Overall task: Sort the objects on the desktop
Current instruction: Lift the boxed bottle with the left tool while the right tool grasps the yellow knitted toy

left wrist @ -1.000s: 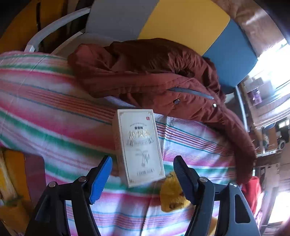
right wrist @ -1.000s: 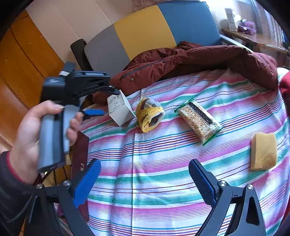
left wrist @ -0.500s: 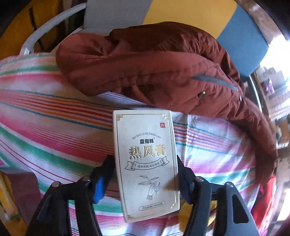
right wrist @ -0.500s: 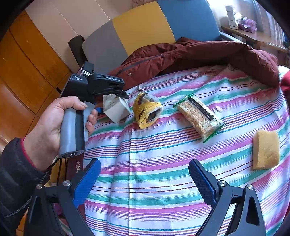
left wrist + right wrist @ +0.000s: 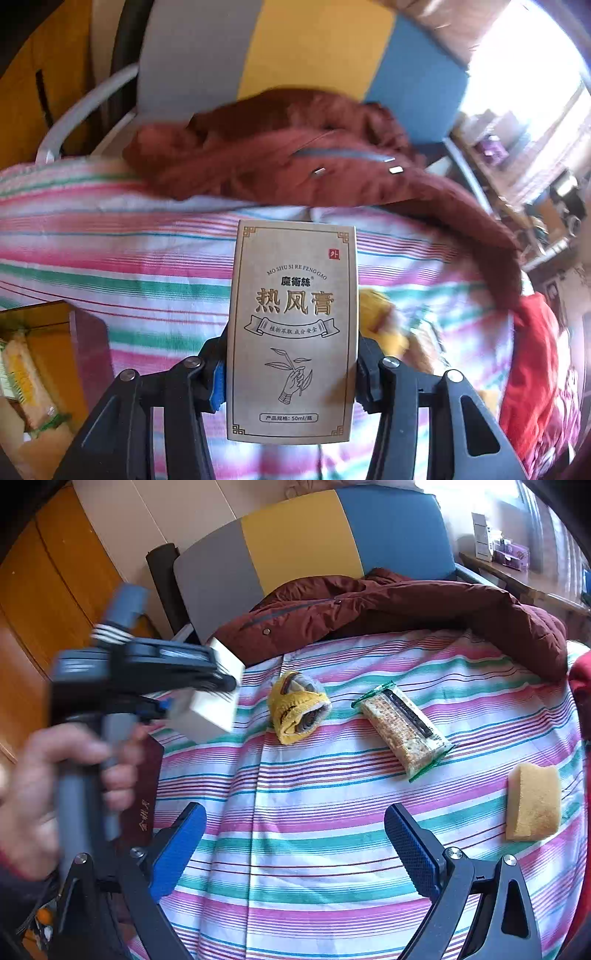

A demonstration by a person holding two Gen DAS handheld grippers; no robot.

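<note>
My left gripper point(image 5: 291, 369) is shut on a beige carton with Chinese print point(image 5: 293, 325) and holds it lifted above the striped cloth point(image 5: 110, 266). The right wrist view shows that same carton point(image 5: 208, 701) in the left gripper point(image 5: 192, 698), blurred, at the table's left side. My right gripper point(image 5: 295, 845) is open and empty above the striped cloth point(image 5: 332, 812). A yellow rolled cloth point(image 5: 295, 710), a cracker pack point(image 5: 404, 729) and a yellow sponge point(image 5: 533, 801) lie on the table.
A dark red jacket point(image 5: 406, 609) lies along the table's far edge, against a grey, yellow and blue chair back point(image 5: 303, 535). An orange box with packets point(image 5: 33, 369) sits at the lower left of the left wrist view. A dark red booklet point(image 5: 142, 805) lies at the table's left edge.
The left gripper closed on the carton and lifted it off the cloth, moving it up and leftward. The right gripper stayed open and nearly still.
</note>
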